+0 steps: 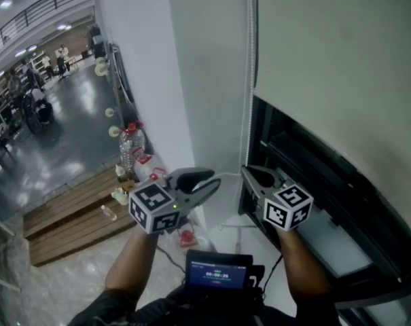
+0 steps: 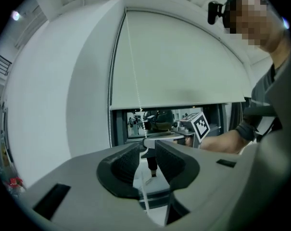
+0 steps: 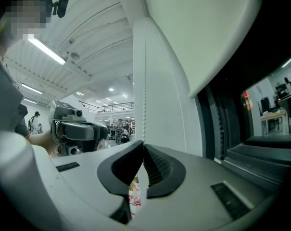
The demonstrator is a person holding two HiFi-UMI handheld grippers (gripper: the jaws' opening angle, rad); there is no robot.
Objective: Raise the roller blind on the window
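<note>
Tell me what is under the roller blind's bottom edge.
Below the pale fabric roller blind a strip of dark-framed window glass shows. The window higher up is hidden by the blind.

The right gripper is pinching the bead chain, its jaws pressed together on it just below the picture's centre. The chain is running straight up toward 12 o'clock along the white wall. The roller blind is hanging at 1 o'clock, its lower edge lying above the dark window at 3 o'clock. The left gripper is hovering at 9 o'clock, beside the chain. Ceiling lights are glowing at 10 o'clock.
</note>
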